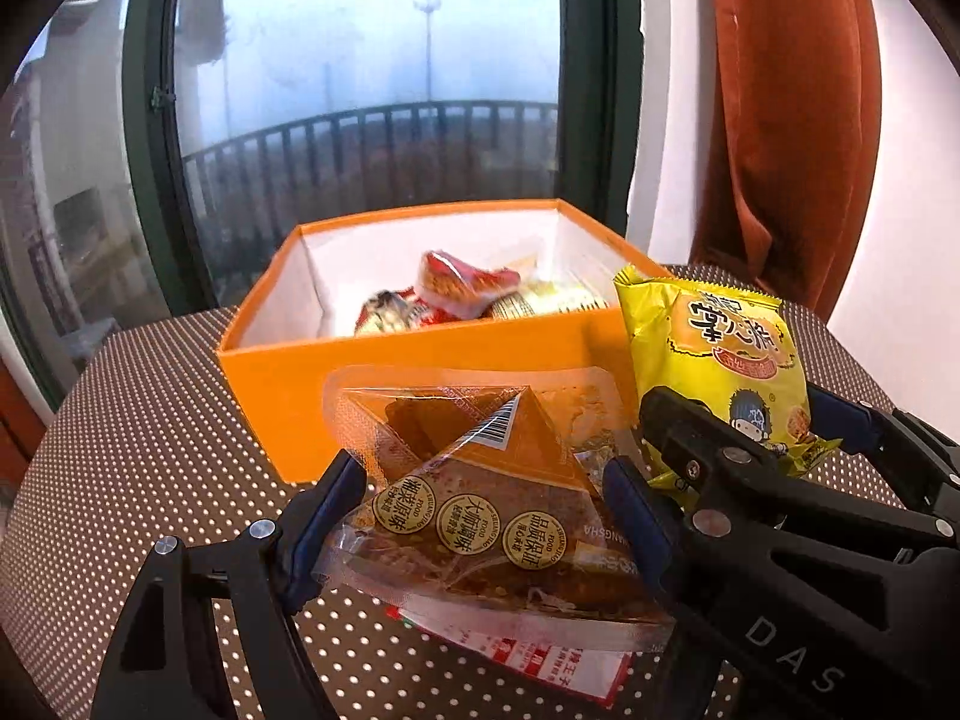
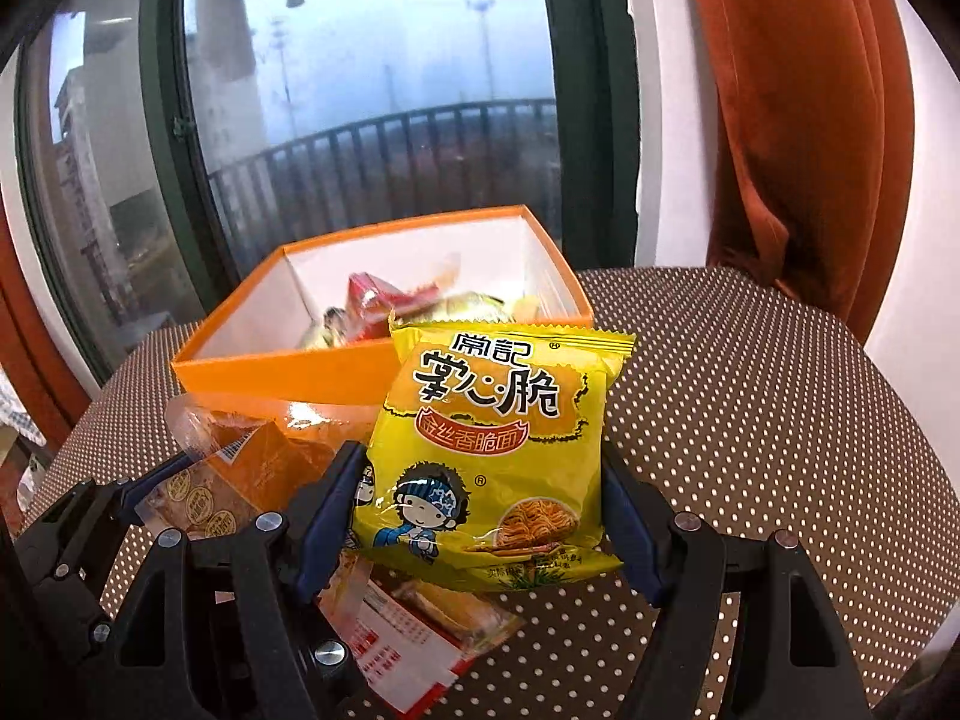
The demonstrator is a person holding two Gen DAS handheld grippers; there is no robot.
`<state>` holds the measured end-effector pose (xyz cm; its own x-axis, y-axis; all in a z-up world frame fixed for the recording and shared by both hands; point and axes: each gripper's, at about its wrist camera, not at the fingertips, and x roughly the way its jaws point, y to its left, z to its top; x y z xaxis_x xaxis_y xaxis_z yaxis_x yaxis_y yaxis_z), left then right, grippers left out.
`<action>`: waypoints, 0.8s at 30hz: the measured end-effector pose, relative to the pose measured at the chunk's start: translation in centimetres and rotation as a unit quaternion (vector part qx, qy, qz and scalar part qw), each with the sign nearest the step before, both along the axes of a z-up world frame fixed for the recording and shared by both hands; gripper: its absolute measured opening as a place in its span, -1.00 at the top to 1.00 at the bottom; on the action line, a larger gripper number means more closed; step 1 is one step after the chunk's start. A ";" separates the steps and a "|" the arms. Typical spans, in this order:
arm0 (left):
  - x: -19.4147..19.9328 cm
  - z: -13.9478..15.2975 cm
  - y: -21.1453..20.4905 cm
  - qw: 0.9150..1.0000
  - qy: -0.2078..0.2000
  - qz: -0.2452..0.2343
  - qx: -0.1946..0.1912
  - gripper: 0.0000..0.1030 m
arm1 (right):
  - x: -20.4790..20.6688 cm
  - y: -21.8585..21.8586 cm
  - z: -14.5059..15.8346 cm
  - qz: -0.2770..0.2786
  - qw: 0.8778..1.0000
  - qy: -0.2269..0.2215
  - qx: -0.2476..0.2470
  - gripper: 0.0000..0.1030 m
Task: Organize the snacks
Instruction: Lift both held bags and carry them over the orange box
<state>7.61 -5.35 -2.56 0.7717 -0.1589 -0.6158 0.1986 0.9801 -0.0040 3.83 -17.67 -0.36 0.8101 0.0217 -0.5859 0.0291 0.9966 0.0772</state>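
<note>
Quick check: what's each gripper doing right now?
Left gripper: shut on the clear orange-brown snack pack.
Right gripper: shut on the yellow noodle packet.

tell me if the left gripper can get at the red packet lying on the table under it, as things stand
Probably not. The left gripper is already shut on a brown snack pouch, which hangs right over the red packet on the dotted table. It would likely have to put the pouch down first.

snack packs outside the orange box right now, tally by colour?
Yellow: 1, the yellow noodle pack in the right gripper
Orange-brown, clear wrap: 1, the triangular pack in the left gripper
Red and white: 1, the flat pack on the table
Total: 3
</note>
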 end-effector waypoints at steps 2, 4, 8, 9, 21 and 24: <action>0.0 0.7 0.4 1.000 -0.008 0.003 -0.003 -0.59 | 0.1 0.4 0.6 0.002 1.000 -0.008 -0.001 -0.49; 0.1 1.5 0.8 1.000 -0.017 0.007 -0.007 -0.59 | 0.2 0.6 1.4 0.005 1.000 -0.019 -0.003 -0.49; 0.3 2.9 1.6 0.999 -0.034 0.016 -0.010 -0.59 | 0.4 1.2 2.9 0.012 0.999 -0.041 -0.004 -0.49; 0.3 3.2 1.7 0.999 -0.038 0.019 -0.010 -0.59 | 0.5 1.3 3.1 0.014 0.999 -0.044 -0.003 -0.49; 2.7 6.7 2.7 0.997 -0.075 0.036 -0.001 -0.59 | 2.9 2.4 6.4 0.027 0.996 -0.080 0.008 -0.49; 3.5 7.4 2.9 0.996 -0.084 0.043 0.002 -0.59 | 3.6 2.9 7.2 0.031 0.995 -0.089 0.008 -0.49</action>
